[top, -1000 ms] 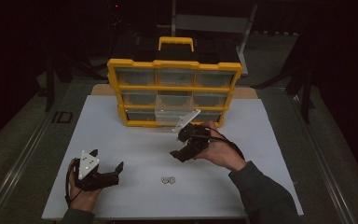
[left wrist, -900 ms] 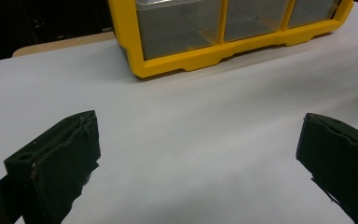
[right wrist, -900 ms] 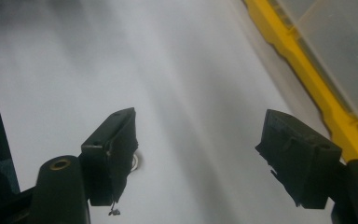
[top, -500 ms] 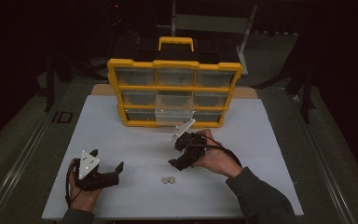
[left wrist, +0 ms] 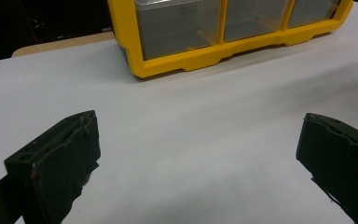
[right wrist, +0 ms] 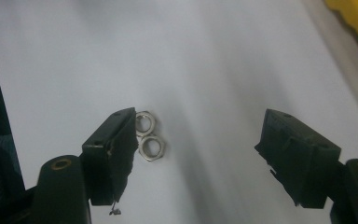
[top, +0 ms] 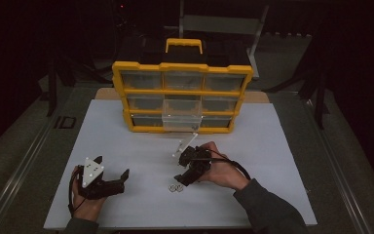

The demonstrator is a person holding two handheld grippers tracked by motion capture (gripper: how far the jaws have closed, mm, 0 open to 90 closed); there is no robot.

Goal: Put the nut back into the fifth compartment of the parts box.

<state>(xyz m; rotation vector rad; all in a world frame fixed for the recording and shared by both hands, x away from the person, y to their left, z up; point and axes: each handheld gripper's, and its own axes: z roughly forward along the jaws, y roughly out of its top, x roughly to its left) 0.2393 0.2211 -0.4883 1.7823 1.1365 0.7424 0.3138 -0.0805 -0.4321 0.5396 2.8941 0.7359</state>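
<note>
Dark surroundings close in on a white surface (top: 282, 146), and at its far edge we see a yellow organiser (top: 182, 97) with clear drawers and a yellow handle on top; one clear drawer (top: 181, 121) in its bottom row stands pulled out toward us.

Near the front of the surface, between the two hands, lie two small metal nuts (top: 175, 188), touching each other side by side. In the right gripper view the nuts (right wrist: 148, 137) rest flat on the white sheet, one just beyond the other.

Our right claw (top: 184, 176) points down and toward the nuts, its tips just beside them in the high view. In the right gripper view the right claw (right wrist: 198, 149) stands wide open with nothing gripped. The nuts are not centred in the gap: they lie hard against the inner edge of the jaw on the picture's left, while the other jaw stands well apart from them across bare white sheet. Whether that near jaw actually touches the nuts we cannot tell.

Our left claw (top: 122, 176) lies low near the front left corner of the surface, well apart from the nuts. In the left gripper view the left claw (left wrist: 198, 154) is also spread wide and empty, facing the organiser's lower corner.
</note>
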